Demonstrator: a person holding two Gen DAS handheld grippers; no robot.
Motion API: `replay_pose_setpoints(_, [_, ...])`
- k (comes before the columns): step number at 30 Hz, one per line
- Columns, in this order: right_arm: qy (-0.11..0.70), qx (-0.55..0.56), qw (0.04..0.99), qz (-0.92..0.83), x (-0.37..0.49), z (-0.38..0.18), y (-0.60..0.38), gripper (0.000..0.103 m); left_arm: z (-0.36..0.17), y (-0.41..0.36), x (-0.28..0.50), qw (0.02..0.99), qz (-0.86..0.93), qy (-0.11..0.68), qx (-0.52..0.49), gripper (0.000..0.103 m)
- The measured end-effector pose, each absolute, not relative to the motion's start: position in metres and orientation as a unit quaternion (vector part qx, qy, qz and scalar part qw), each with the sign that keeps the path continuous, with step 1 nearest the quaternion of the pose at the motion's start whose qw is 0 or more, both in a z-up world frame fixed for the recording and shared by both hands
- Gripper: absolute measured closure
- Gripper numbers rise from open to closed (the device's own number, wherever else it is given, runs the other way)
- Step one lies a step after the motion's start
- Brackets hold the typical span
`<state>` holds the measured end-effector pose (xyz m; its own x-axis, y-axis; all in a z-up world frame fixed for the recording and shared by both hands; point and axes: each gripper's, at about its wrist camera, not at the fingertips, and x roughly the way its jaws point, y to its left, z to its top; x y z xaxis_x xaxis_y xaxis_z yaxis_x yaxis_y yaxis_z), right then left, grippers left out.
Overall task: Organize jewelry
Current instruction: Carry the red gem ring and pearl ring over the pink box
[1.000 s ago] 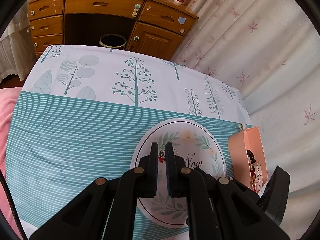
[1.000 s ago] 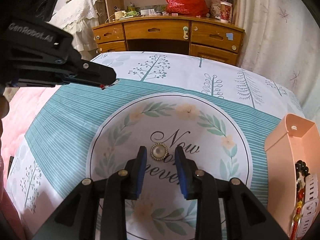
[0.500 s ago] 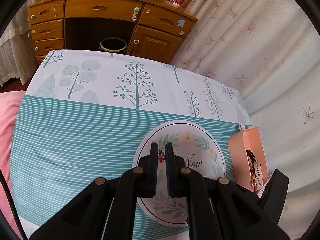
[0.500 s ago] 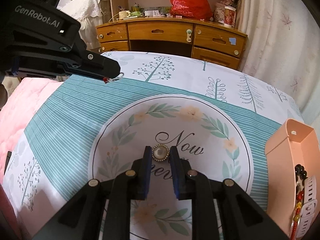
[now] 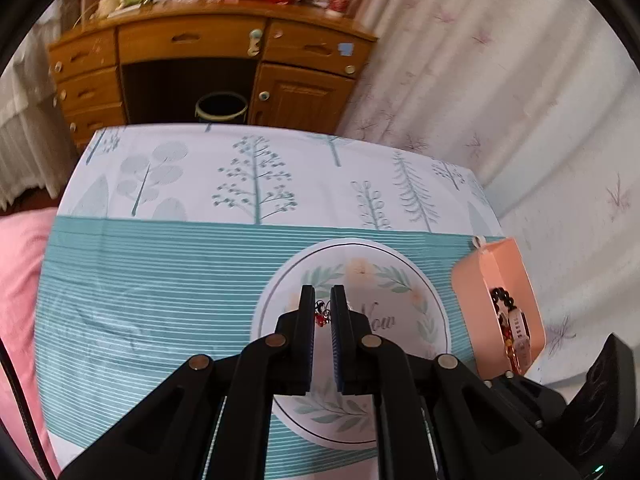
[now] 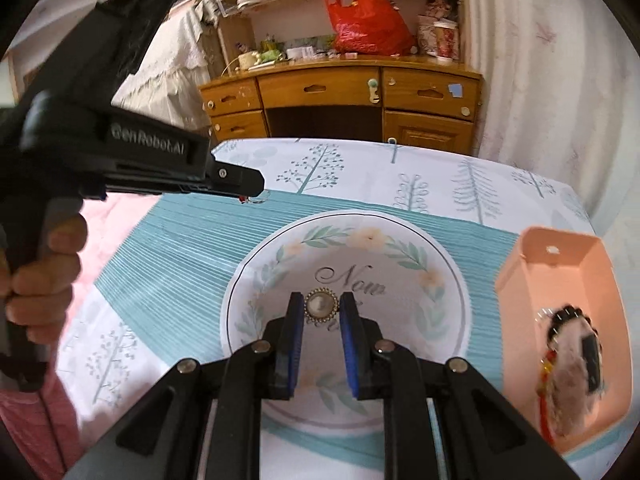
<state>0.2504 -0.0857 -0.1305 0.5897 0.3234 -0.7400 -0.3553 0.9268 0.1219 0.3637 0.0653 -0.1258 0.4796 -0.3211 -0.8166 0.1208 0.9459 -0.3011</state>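
Observation:
My left gripper [image 5: 322, 307] is shut on a small red and silver trinket [image 5: 321, 315] and holds it above the cloth-covered table; it also shows in the right wrist view [image 6: 256, 194] at upper left, trinket [image 6: 251, 199] dangling at its tip. My right gripper [image 6: 320, 305] is shut on a round pearl brooch [image 6: 321, 305] with a gold rim, lifted over the printed circle. A peach storage box [image 6: 560, 344] at the right holds a dark bead bracelet [image 6: 568, 316], a watch and a red string; it also shows in the left wrist view [image 5: 500, 308].
The table wears a teal-striped cloth [image 5: 160, 280] with tree prints. A wooden desk [image 6: 340, 96] with a red bag [image 6: 364, 24] stands behind, a bin [image 5: 221, 107] beneath it. Curtains [image 5: 520, 100] hang at the right. Pink bedding [image 5: 20, 280] lies left.
My right gripper closed on the brooch and lifted it off the cloth. My left gripper rose with the trinket still held.

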Motion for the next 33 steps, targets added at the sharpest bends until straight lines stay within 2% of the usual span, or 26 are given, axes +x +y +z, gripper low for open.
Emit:
replay_pose_setpoints(8, [0.407,0.045,0.899,0.156,0.232,-0.118,-0.149,0.085,-0.107,0.013,0.340,0.861,-0.177,0.475,-0.052,0.098])
replay_pose_setpoints(21, [0.386,0.155,0.902,0.116,0.226,-0.119,-0.235,0.085,-0.123,-0.055,0.334,0.834,-0.214,0.509,0.006,0.098])
replay_pose_setpoints(33, [0.371,0.165,0.911,0.074,0.222,-0.124,-0.271,0.085,-0.130,-0.100,0.348,0.822,-0.225,0.522,0.041,0.098])
